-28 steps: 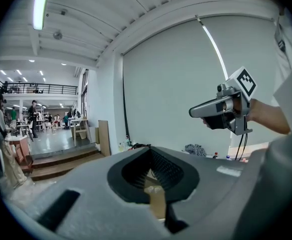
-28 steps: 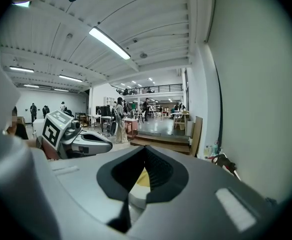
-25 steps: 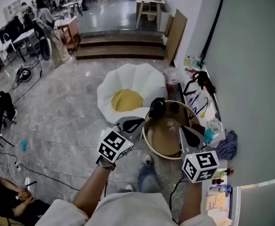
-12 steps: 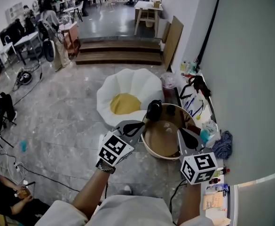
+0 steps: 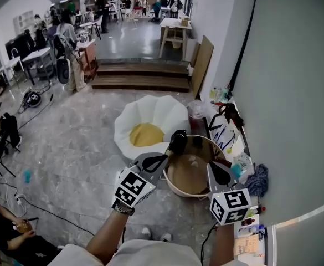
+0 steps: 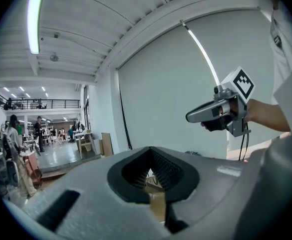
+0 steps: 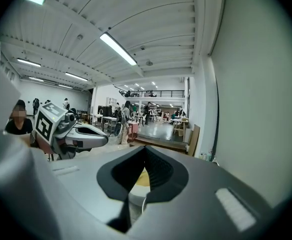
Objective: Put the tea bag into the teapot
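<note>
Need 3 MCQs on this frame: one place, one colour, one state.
1. The black teapot stands:
A. on the round table
B. on the steps
C. on the floor
2. The middle of the white cushion is:
A. red
B. yellow
C. blue
3. The left gripper has its jaws:
A. wide apart
B. together, nothing between
C. clamped on a cup
Key: A, it sits at the table's far rim; B, a yellow patch shows there; B, the tips meet in the left gripper view.
</note>
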The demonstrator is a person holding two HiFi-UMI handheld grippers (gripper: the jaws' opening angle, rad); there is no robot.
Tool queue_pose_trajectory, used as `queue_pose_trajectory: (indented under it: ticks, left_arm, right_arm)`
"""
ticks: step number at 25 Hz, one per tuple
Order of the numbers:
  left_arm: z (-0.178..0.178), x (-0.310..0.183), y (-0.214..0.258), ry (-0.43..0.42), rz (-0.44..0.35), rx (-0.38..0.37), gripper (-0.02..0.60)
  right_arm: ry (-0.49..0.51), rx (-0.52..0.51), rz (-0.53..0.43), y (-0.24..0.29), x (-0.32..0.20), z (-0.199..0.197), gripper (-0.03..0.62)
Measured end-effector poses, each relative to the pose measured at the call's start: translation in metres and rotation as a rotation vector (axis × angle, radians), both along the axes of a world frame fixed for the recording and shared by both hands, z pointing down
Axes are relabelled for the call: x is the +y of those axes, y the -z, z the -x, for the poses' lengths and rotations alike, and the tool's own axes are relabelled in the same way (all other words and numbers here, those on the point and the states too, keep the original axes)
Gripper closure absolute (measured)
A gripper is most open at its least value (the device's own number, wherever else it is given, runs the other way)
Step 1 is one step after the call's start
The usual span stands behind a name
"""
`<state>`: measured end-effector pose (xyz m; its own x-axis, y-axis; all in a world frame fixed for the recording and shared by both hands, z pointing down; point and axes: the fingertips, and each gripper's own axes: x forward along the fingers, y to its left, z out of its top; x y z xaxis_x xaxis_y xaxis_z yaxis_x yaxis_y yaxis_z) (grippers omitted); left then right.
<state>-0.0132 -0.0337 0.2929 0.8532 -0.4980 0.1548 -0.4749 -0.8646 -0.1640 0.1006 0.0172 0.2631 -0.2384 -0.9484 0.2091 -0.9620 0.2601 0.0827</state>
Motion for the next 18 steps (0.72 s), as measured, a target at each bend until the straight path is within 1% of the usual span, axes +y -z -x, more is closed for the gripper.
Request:
queue_pose_trajectory:
  ticks: [10, 18]
  left_arm:
    - [0.001, 0.034, 0.021, 0.004, -0.053, 0.019, 0.581]
    - [-0.002, 0.051, 0.028, 0.003, -0.063, 0.026, 0.581]
  right_arm:
    - [0.052, 0.031, -0.014, 0.008, 0.025, 0.014, 0.587]
    - [0.067, 0.035, -0.020, 0.013, 0.038, 0.016, 0.586]
